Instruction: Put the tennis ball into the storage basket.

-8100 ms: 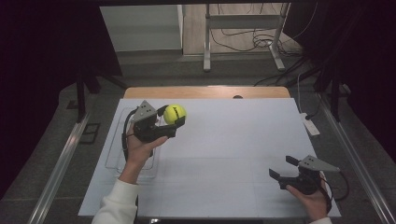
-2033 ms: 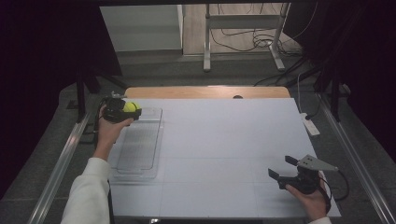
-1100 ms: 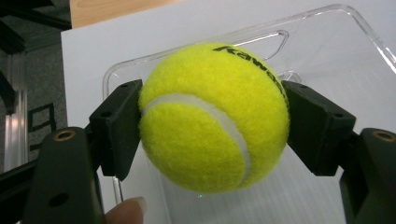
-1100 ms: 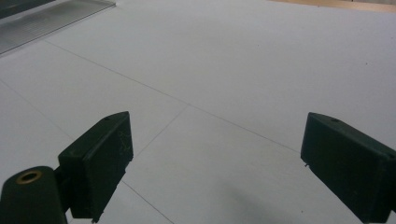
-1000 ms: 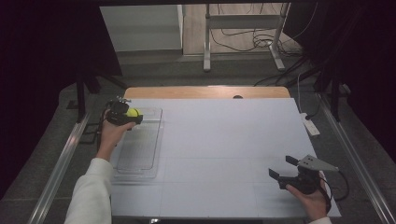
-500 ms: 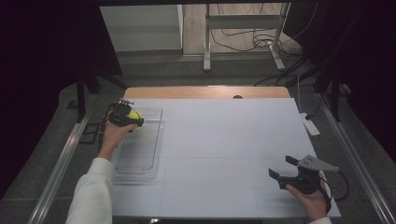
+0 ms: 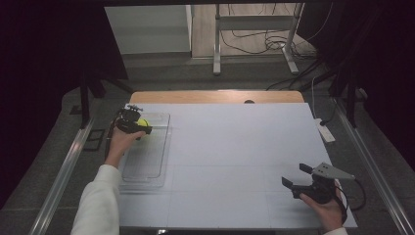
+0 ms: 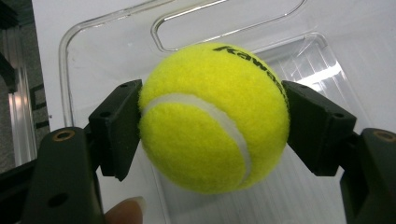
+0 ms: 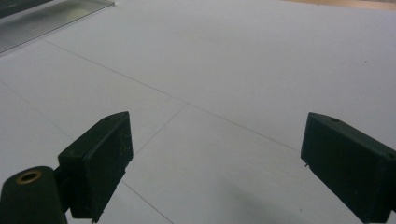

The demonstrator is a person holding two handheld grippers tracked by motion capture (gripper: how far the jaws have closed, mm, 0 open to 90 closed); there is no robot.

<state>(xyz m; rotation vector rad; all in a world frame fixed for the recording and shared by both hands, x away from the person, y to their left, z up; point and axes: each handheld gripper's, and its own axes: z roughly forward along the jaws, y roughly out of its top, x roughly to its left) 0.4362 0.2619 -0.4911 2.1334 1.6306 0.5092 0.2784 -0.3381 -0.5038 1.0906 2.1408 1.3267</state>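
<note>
— Where do we have the tennis ball [image 8: 212, 116]?

— Clamped between the left gripper [image 7: 131, 122] fingers, over the far end of the clear tray [image 7: 147, 169] at the desk's [image 7: 235, 147] left side, probably so we can set it down inside.

— And the right gripper [image 7: 306, 182]?

— We hold it near the right edge, low over bare desk, fingers apart and gripping nothing, likely kept out of the way.

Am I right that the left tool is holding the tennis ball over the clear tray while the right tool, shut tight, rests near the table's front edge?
Not quite: the right tool is open, its jaws wide apart over bare table in the right gripper view. The rest holds: the left tool grips the tennis ball over the clear tray.
</note>
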